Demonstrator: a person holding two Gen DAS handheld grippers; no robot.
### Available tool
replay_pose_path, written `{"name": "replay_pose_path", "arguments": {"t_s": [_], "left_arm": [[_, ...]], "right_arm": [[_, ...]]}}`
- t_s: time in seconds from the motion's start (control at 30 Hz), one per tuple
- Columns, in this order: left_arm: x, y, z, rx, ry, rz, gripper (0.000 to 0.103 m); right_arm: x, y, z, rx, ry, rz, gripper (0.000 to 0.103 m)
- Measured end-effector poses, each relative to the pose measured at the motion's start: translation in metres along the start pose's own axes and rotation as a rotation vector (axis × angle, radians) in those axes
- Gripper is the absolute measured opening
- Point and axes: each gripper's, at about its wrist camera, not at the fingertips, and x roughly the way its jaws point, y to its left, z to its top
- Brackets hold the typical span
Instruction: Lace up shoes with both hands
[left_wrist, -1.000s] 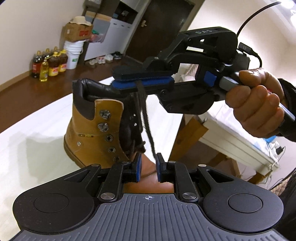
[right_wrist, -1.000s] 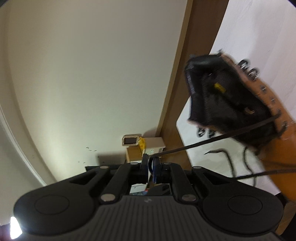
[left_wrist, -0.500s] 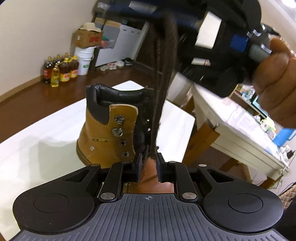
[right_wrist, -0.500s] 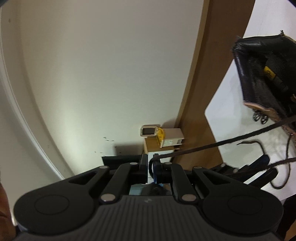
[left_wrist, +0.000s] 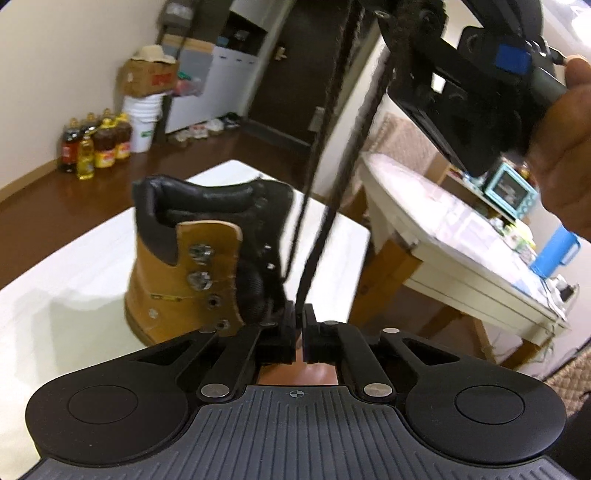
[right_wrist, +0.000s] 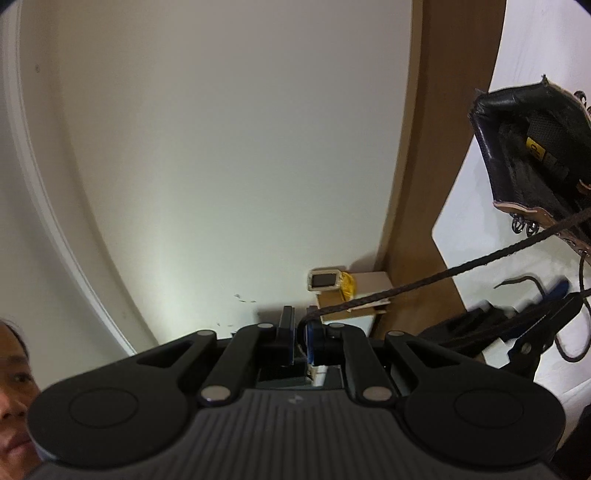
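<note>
A tan boot (left_wrist: 184, 266) with a black collar stands on the white table (left_wrist: 74, 277). Its dark lace (left_wrist: 330, 221) runs taut from above down into my left gripper (left_wrist: 300, 321), whose jaws are closing on it just in front of the boot's eyelets. A hand (left_wrist: 561, 147) holds the right gripper high at the upper right. In the right wrist view my right gripper (right_wrist: 301, 328) pinches the lace (right_wrist: 461, 266) while its jaws open slightly. From there the strand stretches to the boot (right_wrist: 535, 155) at the right edge, above the left gripper's fingers (right_wrist: 546, 317).
A second white table on wooden legs (left_wrist: 461, 229) stands right of the boot, with a blue cup (left_wrist: 554, 251) and a teal appliance (left_wrist: 509, 188). Oil bottles (left_wrist: 96, 144), a white bucket (left_wrist: 144, 118) and a cardboard box sit on the floor. A person's head (right_wrist: 11, 387) shows at the edge.
My left jaws have gone from wide apart to nearly together around the lace. The right gripper rose above the boot and pulled the lace up taut.
</note>
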Motion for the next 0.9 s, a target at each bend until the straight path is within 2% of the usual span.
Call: {"name": "replay_pose_path", "arguments": {"t_s": [0.07,0.17,0.27,0.3,0.37,0.43,0.47,0.53,0.67,0.73,0.83,0.9], "left_arm": [[-0.006,-0.004,0.0,0.029,0.055,-0.001,0.003],[-0.02,-0.007,0.002,0.072,0.125,0.01,0.003],[-0.028,-0.008,0.014,0.109,0.198,0.035,0.003],[-0.027,-0.006,0.019,0.104,0.219,0.036,0.003],[-0.019,-0.002,0.029,0.074,0.228,0.024,0.003],[-0.009,0.002,0.039,0.044,0.238,0.012,0.003],[-0.003,0.004,0.043,0.03,0.248,0.007,0.003],[0.005,0.002,0.047,0.037,0.257,0.012,0.003],[0.027,0.0,0.063,0.067,0.288,0.006,0.003],[0.036,-0.002,0.072,0.073,0.299,-0.011,0.003],[0.046,-0.005,0.078,0.103,0.321,-0.013,0.003],[0.053,-0.008,0.084,0.121,0.329,-0.015,0.003]], "right_arm": [[-0.012,0.001,0.002,-0.013,-0.032,-0.003,0.009],[-0.057,0.002,0.005,-0.065,-0.188,-0.049,0.009],[-0.094,-0.006,0.005,-0.108,-0.338,-0.159,0.009],[-0.107,-0.011,0.005,-0.132,-0.389,-0.22,0.009],[-0.122,-0.024,0.005,-0.159,-0.446,-0.318,0.01],[-0.135,-0.043,0.008,-0.138,-0.483,-0.388,0.014],[-0.138,-0.049,0.009,-0.125,-0.486,-0.418,0.015],[-0.136,-0.072,0.007,-0.073,-0.485,-0.552,0.016],[-0.134,-0.103,-0.003,-0.054,-0.384,-0.804,0.016],[-0.132,-0.113,-0.011,-0.07,-0.33,-0.859,0.017],[-0.121,-0.118,-0.026,-0.136,-0.241,-0.891,0.017],[-0.103,-0.123,-0.041,-0.201,-0.208,-0.966,0.017]]}}
